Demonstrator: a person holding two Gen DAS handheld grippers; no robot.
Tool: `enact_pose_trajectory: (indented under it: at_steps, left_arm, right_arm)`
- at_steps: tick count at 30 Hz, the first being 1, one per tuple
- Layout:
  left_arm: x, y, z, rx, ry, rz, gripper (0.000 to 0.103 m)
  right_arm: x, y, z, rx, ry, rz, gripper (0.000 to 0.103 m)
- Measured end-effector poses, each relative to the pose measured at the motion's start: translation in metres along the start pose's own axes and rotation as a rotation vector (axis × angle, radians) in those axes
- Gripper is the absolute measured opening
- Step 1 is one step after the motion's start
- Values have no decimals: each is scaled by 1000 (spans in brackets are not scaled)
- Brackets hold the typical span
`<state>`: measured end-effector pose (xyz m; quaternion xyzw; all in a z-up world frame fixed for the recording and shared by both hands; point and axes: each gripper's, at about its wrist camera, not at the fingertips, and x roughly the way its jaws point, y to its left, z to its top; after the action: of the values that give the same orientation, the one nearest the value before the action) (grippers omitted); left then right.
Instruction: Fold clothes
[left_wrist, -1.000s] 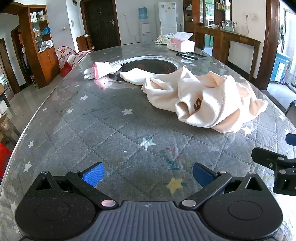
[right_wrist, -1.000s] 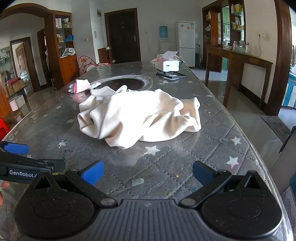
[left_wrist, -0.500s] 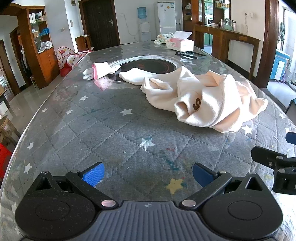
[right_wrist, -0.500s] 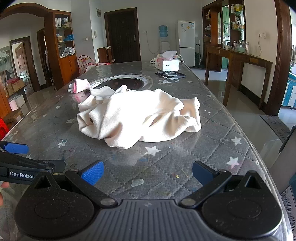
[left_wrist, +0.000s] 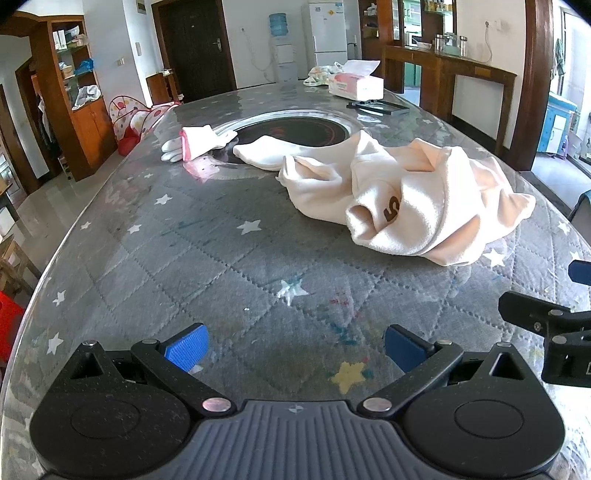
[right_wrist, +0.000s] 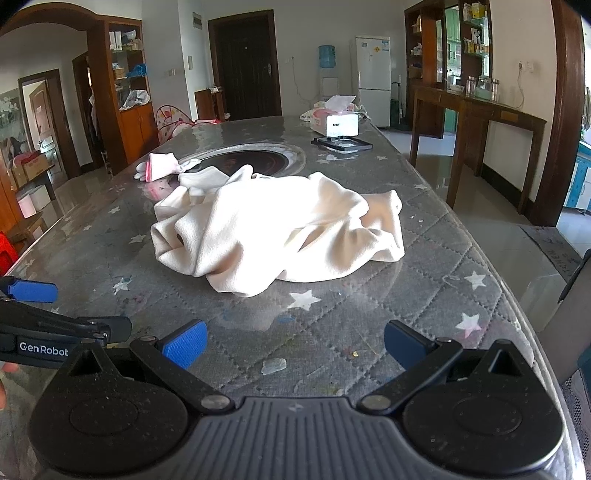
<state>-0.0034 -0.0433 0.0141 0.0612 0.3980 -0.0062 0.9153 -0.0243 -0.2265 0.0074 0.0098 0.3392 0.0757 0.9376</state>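
From my left wrist camera, the cream garment (left_wrist: 406, 199) lies crumpled in a heap on the grey star-print table (left_wrist: 207, 258), right of centre, one sleeve reaching onto the dark round inset (left_wrist: 295, 129). A brown printed mark shows on one fold; I cannot read it whole. My left gripper (left_wrist: 295, 349) hovers low with its blue pads spread wide and nothing between them. The right gripper (left_wrist: 546, 325) juts in at the frame's edge, mostly cut off. Bare tabletop lies between me and the cloth.

From my right wrist camera, the garment (right_wrist: 280, 229) sits mid-table, bunched so that its collar and hem are hidden. My right gripper (right_wrist: 295, 345) hangs agape and empty, well short of it. The table's right edge (right_wrist: 491, 280) runs close beside the heap; a pink-cuffed glove (right_wrist: 159, 168) and tissue box (right_wrist: 336, 123) lie beyond.
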Motion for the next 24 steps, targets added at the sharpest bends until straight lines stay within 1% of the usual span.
enact_pose_trajectory:
  at_steps: [8, 15, 16, 19, 24]
  left_arm:
    - [4, -1, 6, 17, 3, -40, 103]
    - [4, 2, 20, 31, -15, -57, 103]
    - [4, 3, 23, 30, -18, -60, 103]
    - [5, 9, 34, 12, -24, -79, 103]
    - [6, 19, 54, -20, -34, -113, 103]
  right_arm:
    - [7, -5, 6, 21, 30, 20, 103]
    - [11, -8, 18, 16, 27, 21, 102]
    - [12, -10, 21, 23, 24, 18, 98]
    - [12, -15, 31, 43, 16, 16, 95]
    - [11, -21, 54, 47, -8, 26, 87]
